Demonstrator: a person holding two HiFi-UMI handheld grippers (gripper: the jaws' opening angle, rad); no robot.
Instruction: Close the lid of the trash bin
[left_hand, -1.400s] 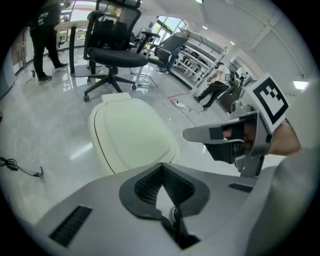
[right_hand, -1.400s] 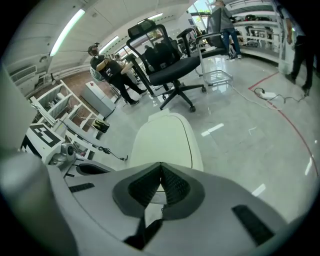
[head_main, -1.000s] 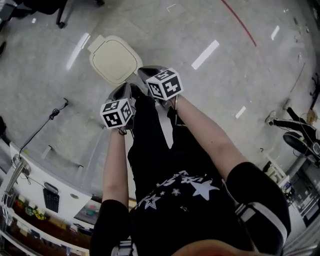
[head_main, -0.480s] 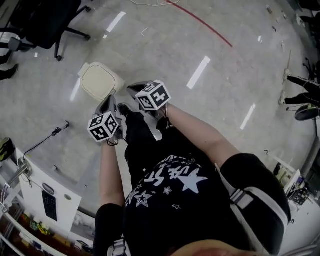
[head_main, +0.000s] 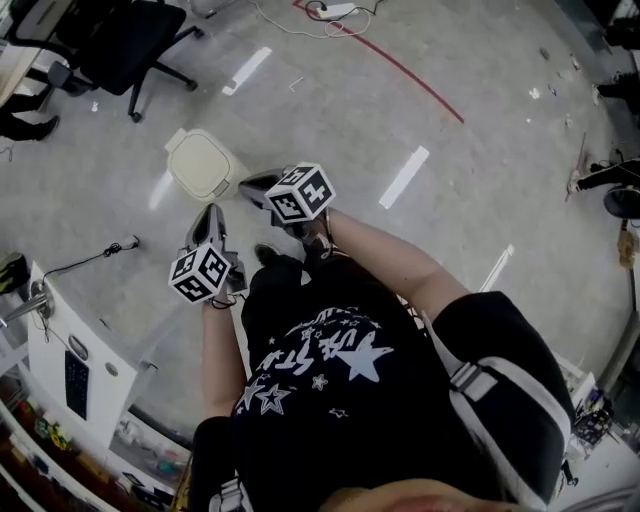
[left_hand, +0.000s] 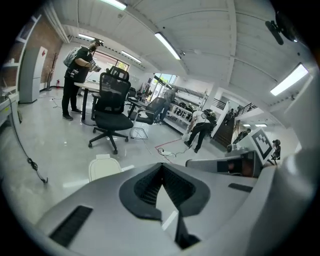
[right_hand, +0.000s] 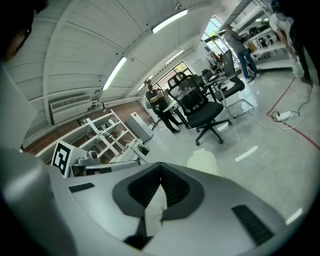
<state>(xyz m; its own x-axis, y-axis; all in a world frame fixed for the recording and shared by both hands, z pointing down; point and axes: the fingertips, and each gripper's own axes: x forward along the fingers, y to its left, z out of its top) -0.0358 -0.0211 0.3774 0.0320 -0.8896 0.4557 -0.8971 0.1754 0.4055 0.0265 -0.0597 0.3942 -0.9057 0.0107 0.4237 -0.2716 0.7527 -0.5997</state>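
The trash bin (head_main: 203, 165) stands on the grey floor with its cream lid lying flat over it; it also shows small in the left gripper view (left_hand: 104, 167) and the right gripper view (right_hand: 202, 161). My left gripper (head_main: 208, 222) is held in front of my body, short of the bin and apart from it, its jaws shut on nothing (left_hand: 161, 167). My right gripper (head_main: 256, 183) points toward the bin from its right side without touching it, its jaws likewise shut and empty (right_hand: 161, 168).
A black office chair (head_main: 120, 45) stands behind the bin. A white desk (head_main: 70, 350) and a black cable (head_main: 90, 262) are at the left. A red floor line (head_main: 400, 65) runs at the back. People stand at far desks (left_hand: 77, 75).
The bin has shrunk and slid up and left in the head view as I moved back from it. Both grippers have come away from the lid, toward my body.
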